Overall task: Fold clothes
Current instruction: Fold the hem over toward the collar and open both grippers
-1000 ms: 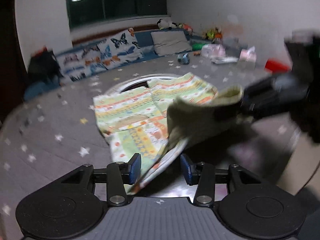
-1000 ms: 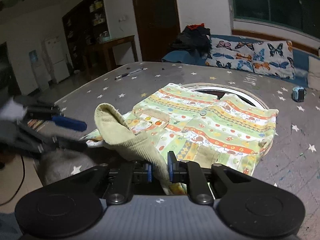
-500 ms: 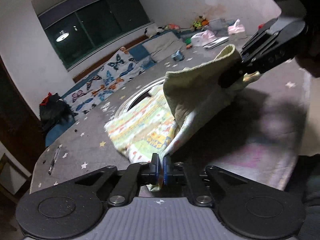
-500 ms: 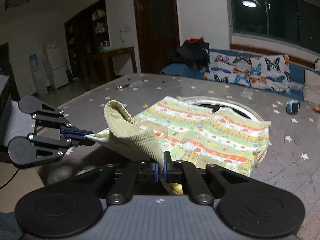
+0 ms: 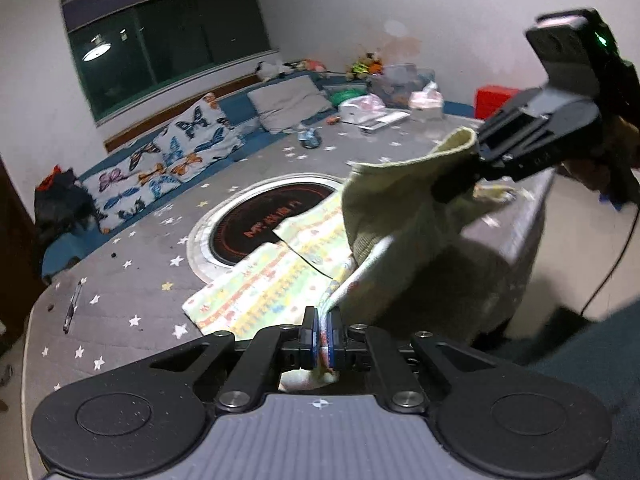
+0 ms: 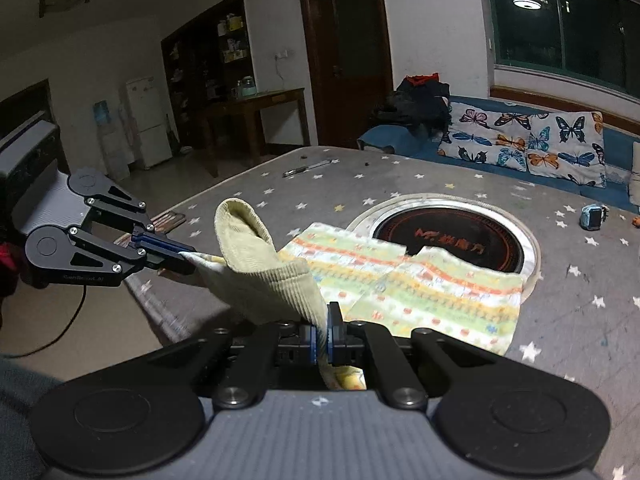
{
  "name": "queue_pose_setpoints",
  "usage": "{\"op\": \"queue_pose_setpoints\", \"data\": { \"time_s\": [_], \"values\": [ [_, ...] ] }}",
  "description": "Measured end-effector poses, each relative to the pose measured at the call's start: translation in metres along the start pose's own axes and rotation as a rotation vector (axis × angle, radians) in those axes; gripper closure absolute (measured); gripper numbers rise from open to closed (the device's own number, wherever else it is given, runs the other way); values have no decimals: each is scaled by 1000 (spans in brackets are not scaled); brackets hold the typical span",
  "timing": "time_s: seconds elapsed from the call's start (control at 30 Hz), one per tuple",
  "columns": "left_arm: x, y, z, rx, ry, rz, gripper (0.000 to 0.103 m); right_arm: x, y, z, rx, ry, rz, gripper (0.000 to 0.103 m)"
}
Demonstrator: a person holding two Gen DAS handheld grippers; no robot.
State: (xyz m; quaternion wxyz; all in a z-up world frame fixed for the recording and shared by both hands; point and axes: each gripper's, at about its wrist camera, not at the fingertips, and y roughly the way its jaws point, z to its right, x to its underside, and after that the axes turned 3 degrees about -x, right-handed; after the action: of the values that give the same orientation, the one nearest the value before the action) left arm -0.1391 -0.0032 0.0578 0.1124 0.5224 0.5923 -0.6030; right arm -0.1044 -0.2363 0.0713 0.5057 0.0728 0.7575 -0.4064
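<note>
A grey table [image 6: 460, 184] printed with small white stars fills both views, with a round dark inset [image 6: 452, 236] ringed in metal near its middle. At the table's near left edge, the left gripper [image 6: 176, 254] is pressed together, pinching one corner of a small patterned garment [image 6: 420, 284] with orange, yellow and green stripes. From that corner a pale green ribbed waistband [image 6: 256, 256] arches up off the table and runs across to the right gripper [image 6: 322, 338], whose blue pads are likewise squeezed onto the cloth. The remaining garment lies flat on the table, its far edge overlapping the rim of the round inset. Farther right, along the table's far edge, butterfly-print cushions [image 6: 524, 144] lean on a blue bench.
</note>
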Motion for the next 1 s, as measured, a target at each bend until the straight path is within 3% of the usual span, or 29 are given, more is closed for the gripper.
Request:
{"op": "queue_pose_setpoints", "data": {
  "time_s": [0.23,0.47,0.63,0.77,0.87,1.0],
  "values": [
    [-29,52,-64,-26,-94,-12,98,-65,40,44,-8,-9,-35,99],
    [-33,139,-129,-41,-221,-130,98,-112,132,101,21,32,-110,99],
    [-16,192,-149,-57,-311,-230,98,-96,199,130,68,146,-139,94],
    [-7,198,-152,-78,-332,-246,90,-78,195,135,136,153,-112,86],
    [-6,197,-153,-115,-330,-245,84,-65,192,139,187,159,-92,86],
    [-9,190,-151,-145,-353,-232,84,-45,173,139,211,167,-96,86]
  ]
}}
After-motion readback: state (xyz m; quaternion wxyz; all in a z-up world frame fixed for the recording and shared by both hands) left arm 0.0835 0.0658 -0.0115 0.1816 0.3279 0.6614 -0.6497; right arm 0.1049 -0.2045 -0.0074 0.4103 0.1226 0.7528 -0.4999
